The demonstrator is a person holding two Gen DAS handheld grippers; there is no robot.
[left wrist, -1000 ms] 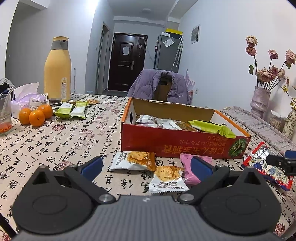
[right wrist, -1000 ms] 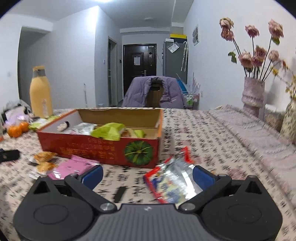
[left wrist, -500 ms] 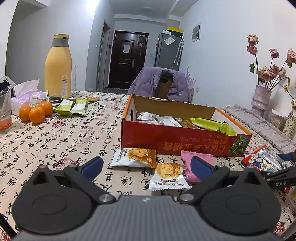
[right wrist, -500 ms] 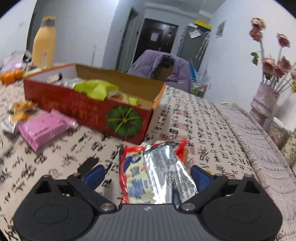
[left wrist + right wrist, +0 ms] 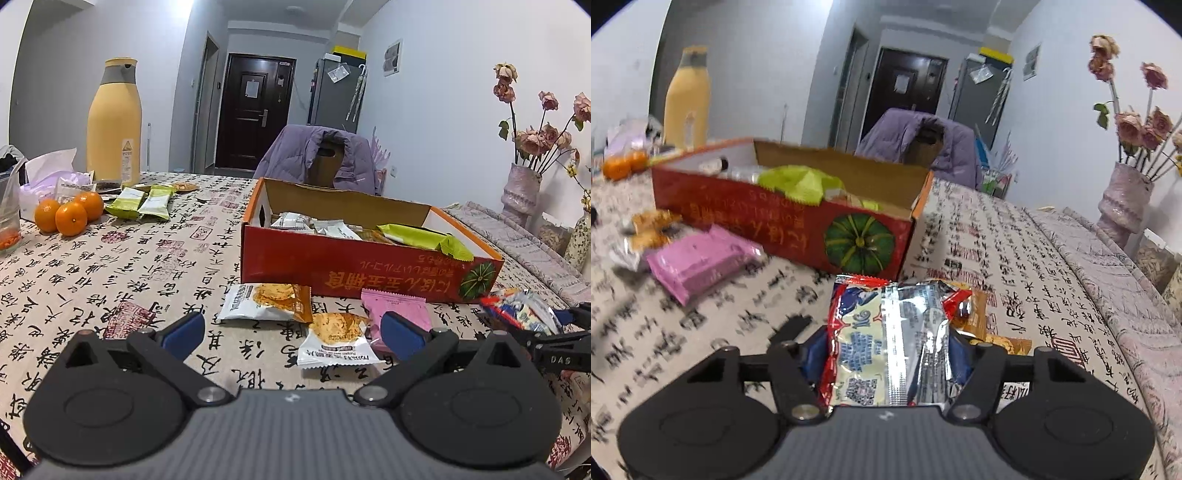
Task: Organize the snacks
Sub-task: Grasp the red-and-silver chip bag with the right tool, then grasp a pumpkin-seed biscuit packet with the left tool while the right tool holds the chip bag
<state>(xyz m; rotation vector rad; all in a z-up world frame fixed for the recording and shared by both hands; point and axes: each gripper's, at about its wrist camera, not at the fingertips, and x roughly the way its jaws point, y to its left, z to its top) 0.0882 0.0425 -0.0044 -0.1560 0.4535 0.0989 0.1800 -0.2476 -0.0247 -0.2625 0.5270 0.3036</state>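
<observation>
The right gripper (image 5: 886, 354) holds a red and silver snack bag (image 5: 890, 343) between its closed fingers, just in front of the near right corner of the red box (image 5: 798, 218). The left gripper (image 5: 291, 328) is wide open above the table, with two cracker packets (image 5: 332, 343) and a pink packet (image 5: 395, 314) lying just ahead of its fingers, before the box.

— How does the left black two-finger gripper with blue pads (image 5: 291, 330) stand?

— Jaws spread wide, nothing between them, held low and level over the table.

— And the right black two-finger gripper with blue pads (image 5: 886, 352)?

— Jaws drawn in, pressing from both sides on a red and silver foil snack packet (image 5: 890, 339), tipped slightly upward. Its tip shows at the far right of the left wrist view.
</observation>
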